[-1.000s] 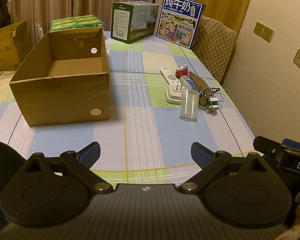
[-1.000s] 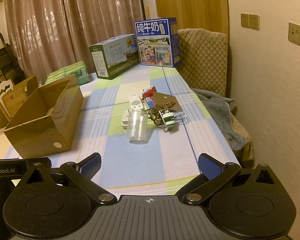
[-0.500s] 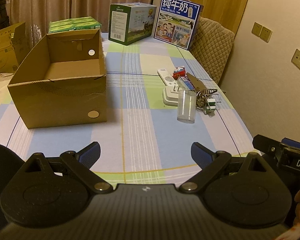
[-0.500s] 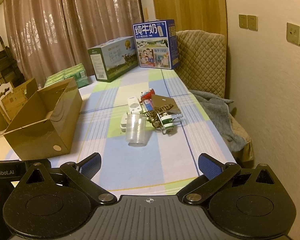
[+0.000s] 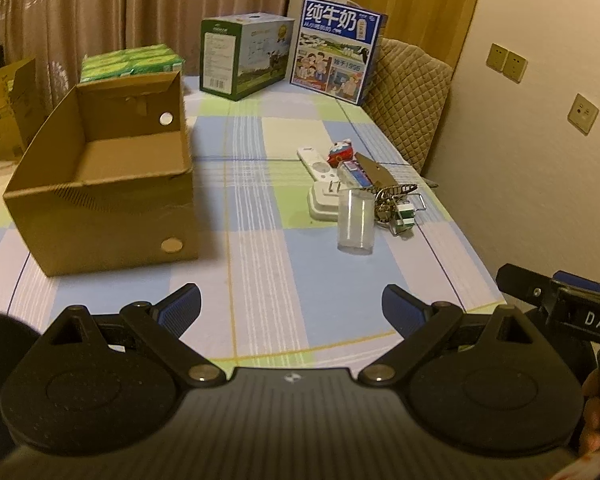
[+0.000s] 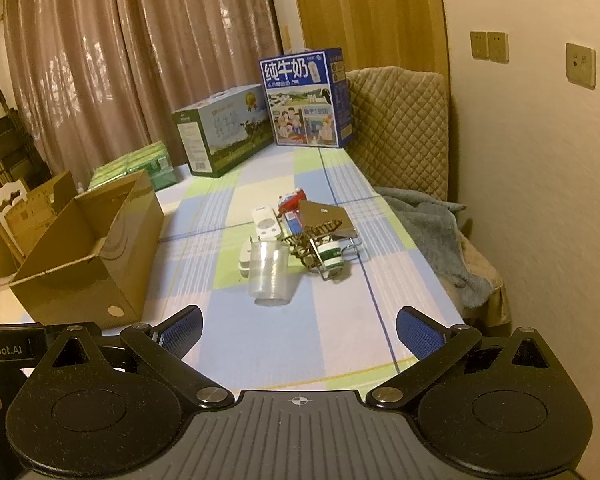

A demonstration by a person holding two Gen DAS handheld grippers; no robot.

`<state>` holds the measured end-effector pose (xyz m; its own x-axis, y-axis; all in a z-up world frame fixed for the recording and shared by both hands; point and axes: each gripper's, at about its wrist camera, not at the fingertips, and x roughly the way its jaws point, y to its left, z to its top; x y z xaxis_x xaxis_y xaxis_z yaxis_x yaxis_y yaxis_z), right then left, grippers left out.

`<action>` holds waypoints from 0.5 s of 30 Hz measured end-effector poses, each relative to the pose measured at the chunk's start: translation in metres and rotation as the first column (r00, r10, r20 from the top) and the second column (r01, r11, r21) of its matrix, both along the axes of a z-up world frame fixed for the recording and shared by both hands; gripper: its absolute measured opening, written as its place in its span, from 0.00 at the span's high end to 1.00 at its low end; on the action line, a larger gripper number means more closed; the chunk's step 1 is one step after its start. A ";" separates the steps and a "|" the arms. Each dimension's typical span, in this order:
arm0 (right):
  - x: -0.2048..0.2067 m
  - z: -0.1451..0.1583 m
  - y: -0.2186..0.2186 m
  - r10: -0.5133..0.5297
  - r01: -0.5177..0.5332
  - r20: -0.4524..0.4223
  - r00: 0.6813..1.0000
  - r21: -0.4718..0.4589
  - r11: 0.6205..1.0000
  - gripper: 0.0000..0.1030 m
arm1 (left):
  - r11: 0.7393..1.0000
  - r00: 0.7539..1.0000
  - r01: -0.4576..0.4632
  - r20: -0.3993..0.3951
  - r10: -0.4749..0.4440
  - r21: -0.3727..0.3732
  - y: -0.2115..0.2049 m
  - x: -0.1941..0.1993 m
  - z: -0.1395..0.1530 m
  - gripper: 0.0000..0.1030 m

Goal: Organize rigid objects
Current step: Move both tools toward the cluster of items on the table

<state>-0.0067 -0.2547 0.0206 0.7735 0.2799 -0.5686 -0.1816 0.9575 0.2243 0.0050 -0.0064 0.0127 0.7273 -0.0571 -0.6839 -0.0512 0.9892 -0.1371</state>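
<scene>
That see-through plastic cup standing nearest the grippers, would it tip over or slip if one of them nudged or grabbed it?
The clear plastic cup stands upright, taller than wide, and looks empty, so a sideways nudge would probably tip it, and it might then roll. Its smooth, thin-looking wall may slip or flex under a hard squeeze. It stands close to the white plug adapter, so a push could knock into that.

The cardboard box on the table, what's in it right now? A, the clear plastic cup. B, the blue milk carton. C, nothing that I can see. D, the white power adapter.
C: the cardboard box shows only bare floor inside, while the clear plastic cup stands outside on the tablecloth.
</scene>
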 end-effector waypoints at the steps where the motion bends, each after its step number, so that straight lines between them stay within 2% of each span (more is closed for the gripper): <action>1: 0.002 0.000 -0.001 -0.001 0.001 0.003 1.000 -0.003 1.000 0.02 | 1.000 1.000 0.006 0.002 -0.006 0.007 -0.001 0.003 0.000 0.08; 11: 0.038 -0.007 -0.006 -0.008 0.008 -0.002 1.000 -0.033 0.999 0.02 | 0.996 0.998 0.051 0.020 -0.053 0.066 -0.012 0.049 -0.015 0.08; 15: 0.060 -0.017 -0.010 -0.009 0.009 -0.005 1.000 -0.044 0.999 0.02 | 0.996 0.998 0.058 -0.004 -0.058 0.069 -0.018 0.074 -0.029 0.11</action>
